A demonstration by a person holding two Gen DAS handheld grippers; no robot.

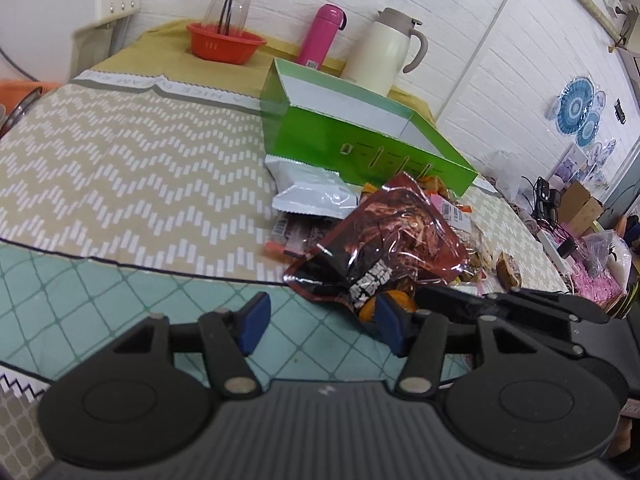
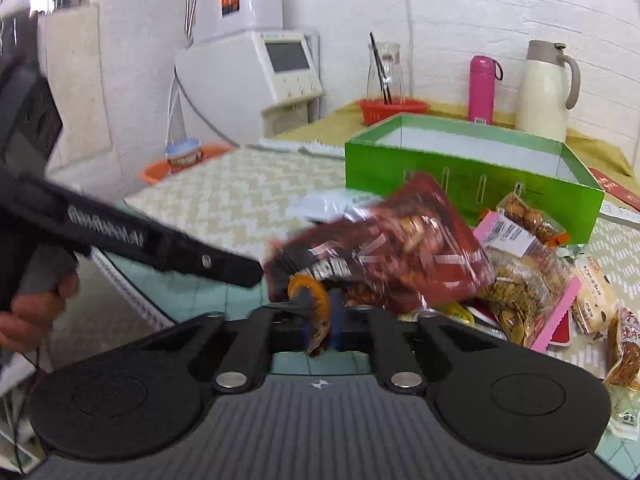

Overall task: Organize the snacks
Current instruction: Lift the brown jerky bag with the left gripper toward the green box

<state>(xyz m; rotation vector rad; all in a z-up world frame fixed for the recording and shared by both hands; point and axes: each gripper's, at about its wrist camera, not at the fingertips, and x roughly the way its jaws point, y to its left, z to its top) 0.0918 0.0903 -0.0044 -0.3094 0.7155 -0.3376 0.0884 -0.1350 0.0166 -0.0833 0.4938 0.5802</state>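
Note:
My right gripper (image 2: 322,316) is shut on the lower edge of a dark red snack bag (image 2: 384,256) and holds it up in front of the open green box (image 2: 472,176). The same bag (image 1: 384,240) shows in the left wrist view, above a pile of snacks. My left gripper (image 1: 320,322) is open and empty, low over the teal cloth just left of the bag. The right gripper's body (image 1: 520,304) lies to its right. The green box (image 1: 360,136) stands behind the pile, open side up.
A white foil packet (image 1: 312,192) lies by the box. Loose snack packs (image 2: 528,280) lie right of the bag. A pink bottle (image 1: 320,36), a cream jug (image 1: 388,52) and a red bowl (image 1: 224,42) stand at the back. The patterned tablecloth (image 1: 120,160) stretches left.

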